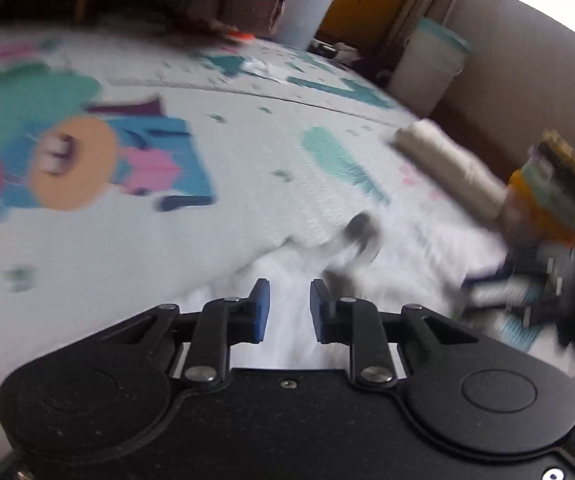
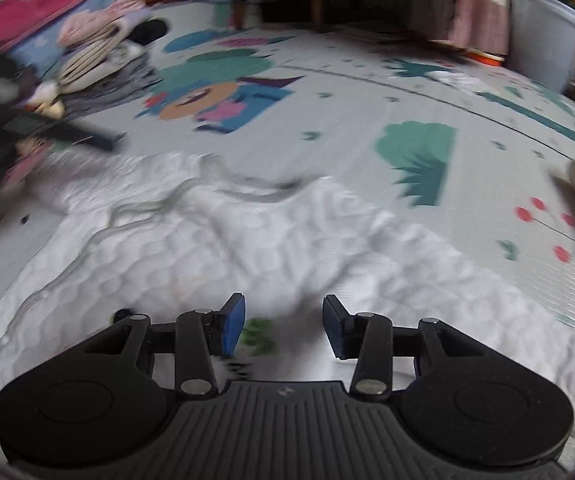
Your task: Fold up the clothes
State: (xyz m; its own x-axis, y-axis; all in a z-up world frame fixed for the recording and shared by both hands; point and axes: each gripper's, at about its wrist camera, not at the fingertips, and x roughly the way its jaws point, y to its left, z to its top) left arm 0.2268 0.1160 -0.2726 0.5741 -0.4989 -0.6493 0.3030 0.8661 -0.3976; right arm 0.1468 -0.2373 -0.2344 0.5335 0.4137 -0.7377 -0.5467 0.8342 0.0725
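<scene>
A cartoon-printed play mat [image 2: 347, 120] covers the floor, a white planter bucket [image 1: 307, 8] with a green plant standing at its far edge beside a white bin [image 1: 427, 68] against the beige wall [image 1: 527, 60].

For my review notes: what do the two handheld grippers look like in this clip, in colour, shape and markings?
Both are matte black. The left gripper has a smooth speckled body, two round side lobes, bar linkages with silver pivot pins, and blue pads on its fingers. The right gripper matches, but its centre plate is ribbed and carries a small logo. No sleeves or hands are visible.
</scene>
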